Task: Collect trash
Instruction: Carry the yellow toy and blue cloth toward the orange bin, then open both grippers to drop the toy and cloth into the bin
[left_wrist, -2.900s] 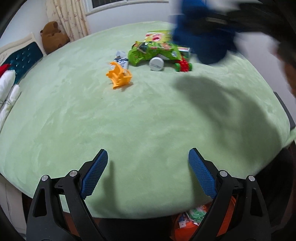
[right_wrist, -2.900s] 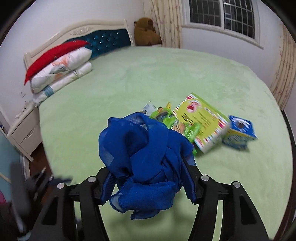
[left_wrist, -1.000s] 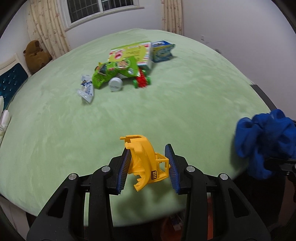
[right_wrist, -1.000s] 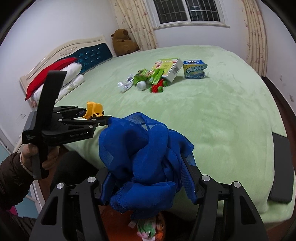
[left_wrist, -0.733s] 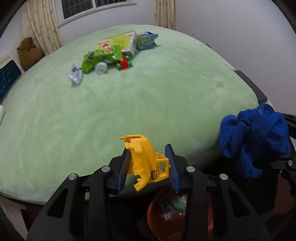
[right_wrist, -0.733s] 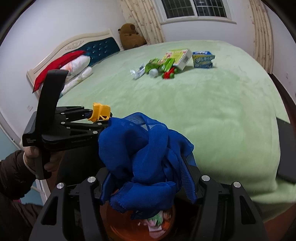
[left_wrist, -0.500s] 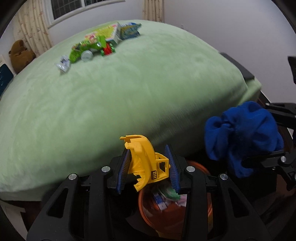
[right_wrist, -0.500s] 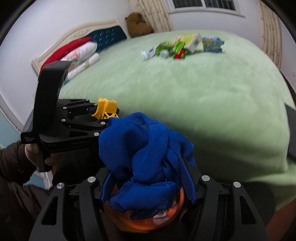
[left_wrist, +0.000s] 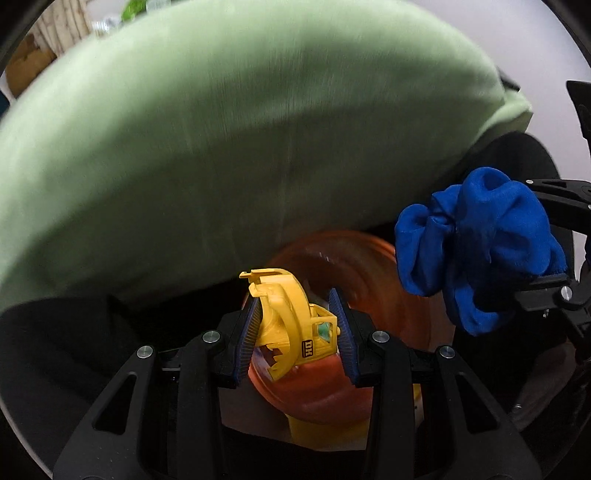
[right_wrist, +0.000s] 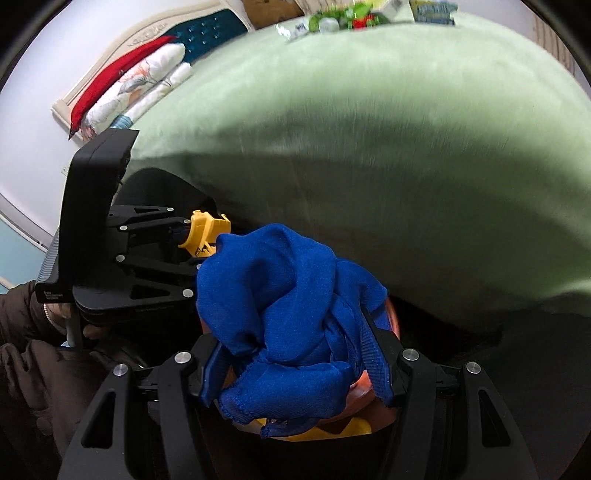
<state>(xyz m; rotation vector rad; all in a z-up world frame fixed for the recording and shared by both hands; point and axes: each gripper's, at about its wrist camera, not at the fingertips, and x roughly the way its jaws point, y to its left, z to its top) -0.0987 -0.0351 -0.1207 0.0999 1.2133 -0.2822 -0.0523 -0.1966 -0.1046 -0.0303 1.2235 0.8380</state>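
both hand-held grippers (left_wrist: 297, 334) (right_wrist: 297, 363) tilted steeply over orange bin (left_wrist: 373, 266)

Yellow toy piece (left_wrist: 291, 325), blue cloth (right_wrist: 280, 306), orange bin (left_wrist: 373, 273), pale green bedspread (left_wrist: 240, 129), ribbed blue pads (left_wrist: 248, 339).

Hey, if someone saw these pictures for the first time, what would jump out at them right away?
Probably the bunched blue cloth clamped in the right gripper, filling the middle of the right wrist view. Next, the yellow plastic toy piece pinched in the left gripper, both hanging over an orange bin beside the bed. Behind them swells the pale green bedspread, with a small heap of colourful packets far off on it.
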